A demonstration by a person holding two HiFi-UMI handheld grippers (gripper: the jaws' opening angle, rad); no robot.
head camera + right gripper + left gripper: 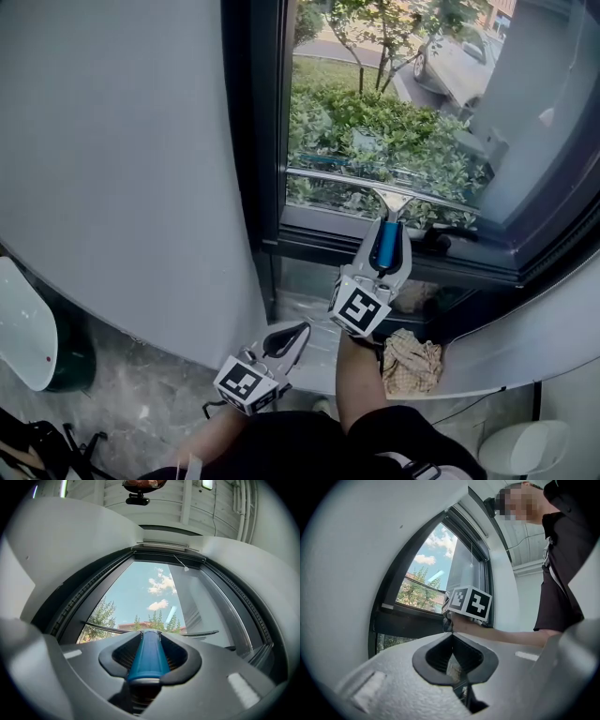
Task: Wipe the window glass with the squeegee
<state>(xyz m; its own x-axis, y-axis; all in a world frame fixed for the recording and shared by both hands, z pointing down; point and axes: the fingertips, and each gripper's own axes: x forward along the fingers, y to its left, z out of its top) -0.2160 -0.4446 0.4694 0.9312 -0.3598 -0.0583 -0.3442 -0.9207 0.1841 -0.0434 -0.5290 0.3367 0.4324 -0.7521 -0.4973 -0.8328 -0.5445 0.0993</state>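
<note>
Blue-handled squeegee (143,660) fills the right tool (149,641), whose jaws are clamped narrow round the handle. In the head view the squeegee (386,246) points up from the right tool (386,234), and its long blade lies across the window glass (394,84) low on the pane, near the bottom edge of the dark window frame (267,141). Trees, bushes and sky show through the glass. Below and to the left, well apart from the window, the left tool (298,330) hangs with its jaws drawn together on nothing (452,634). A checked cloth (412,361) lies just right of the right forearm (361,384), under the frame. A pale curved wall (122,169) stands at the left.
</note>
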